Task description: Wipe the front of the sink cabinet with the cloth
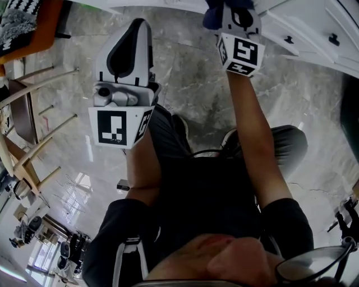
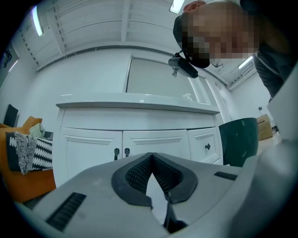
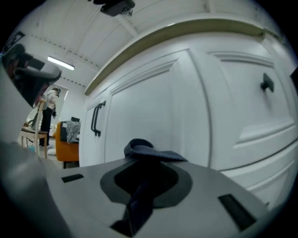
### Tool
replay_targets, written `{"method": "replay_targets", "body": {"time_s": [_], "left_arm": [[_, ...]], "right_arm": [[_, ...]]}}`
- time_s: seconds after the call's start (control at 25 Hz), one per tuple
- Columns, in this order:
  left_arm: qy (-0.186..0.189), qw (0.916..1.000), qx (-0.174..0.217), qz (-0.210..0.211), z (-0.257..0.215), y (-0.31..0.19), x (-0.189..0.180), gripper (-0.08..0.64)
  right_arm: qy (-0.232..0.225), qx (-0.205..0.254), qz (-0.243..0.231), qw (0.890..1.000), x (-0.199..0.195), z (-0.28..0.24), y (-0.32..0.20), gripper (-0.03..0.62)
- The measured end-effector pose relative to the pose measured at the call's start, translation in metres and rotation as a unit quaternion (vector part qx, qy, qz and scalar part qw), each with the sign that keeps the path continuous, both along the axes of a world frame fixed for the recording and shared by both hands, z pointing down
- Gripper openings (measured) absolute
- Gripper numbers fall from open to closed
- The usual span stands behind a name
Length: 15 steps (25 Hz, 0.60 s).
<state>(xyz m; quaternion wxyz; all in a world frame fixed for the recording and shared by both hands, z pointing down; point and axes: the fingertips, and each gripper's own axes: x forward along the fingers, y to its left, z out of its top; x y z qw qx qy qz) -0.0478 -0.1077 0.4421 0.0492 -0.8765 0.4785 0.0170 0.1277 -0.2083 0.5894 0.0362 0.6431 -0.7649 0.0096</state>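
The white sink cabinet (image 3: 153, 102) fills the right gripper view from very close, with two black door handles (image 3: 95, 118) at the left. My right gripper (image 3: 142, 160) is shut on a dark blue cloth (image 3: 149, 151) that bunches out past the jaw tips, right at the door panel. In the head view the right gripper (image 1: 238, 19) is stretched up to the cabinet (image 1: 314, 33) with the cloth (image 1: 216, 17) at its tip. My left gripper (image 1: 134, 28) is held back over the floor, shut and holding nothing. From the left gripper (image 2: 152, 157) the whole cabinet (image 2: 93, 153) stands farther off.
An orange chair (image 2: 28, 162) with a black-and-white cushion stands left of the cabinet. A dark green bin (image 2: 238, 139) stands to its right. Wooden chair legs (image 1: 33, 146) are at the left of the marble floor (image 1: 190, 73). The person's legs are below the grippers.
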Motion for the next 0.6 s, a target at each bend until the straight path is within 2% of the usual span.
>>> {"method": "replay_targets", "body": {"time_s": [0.12, 0.28, 0.4, 0.6], "left_arm": [[-0.002, 1.0, -0.001, 0.006, 0.003, -0.002, 0.01, 0.005], [-0.014, 0.9997, -0.018, 0.012, 0.013, -0.006, 0.022, 0.005], [-0.018, 0.9986, -0.046, 0.019, 0.014, -0.007, 0.029, 0.005], [-0.063, 0.9945, -0.075, 0.037, -0.011, -0.003, 0.023, 0.005]], "right_arm": [[-0.023, 0.043, 0.032, 0.998, 0.03, -0.036, 0.013, 0.046], [-0.009, 0.084, 0.014, 0.996, 0.013, -0.086, 0.009, 0.047], [0.005, 0.072, -0.007, 0.997, -0.004, -0.109, -0.002, 0.046], [0.038, 0.027, -0.031, 0.998, -0.024, -0.138, -0.012, 0.047]]}}
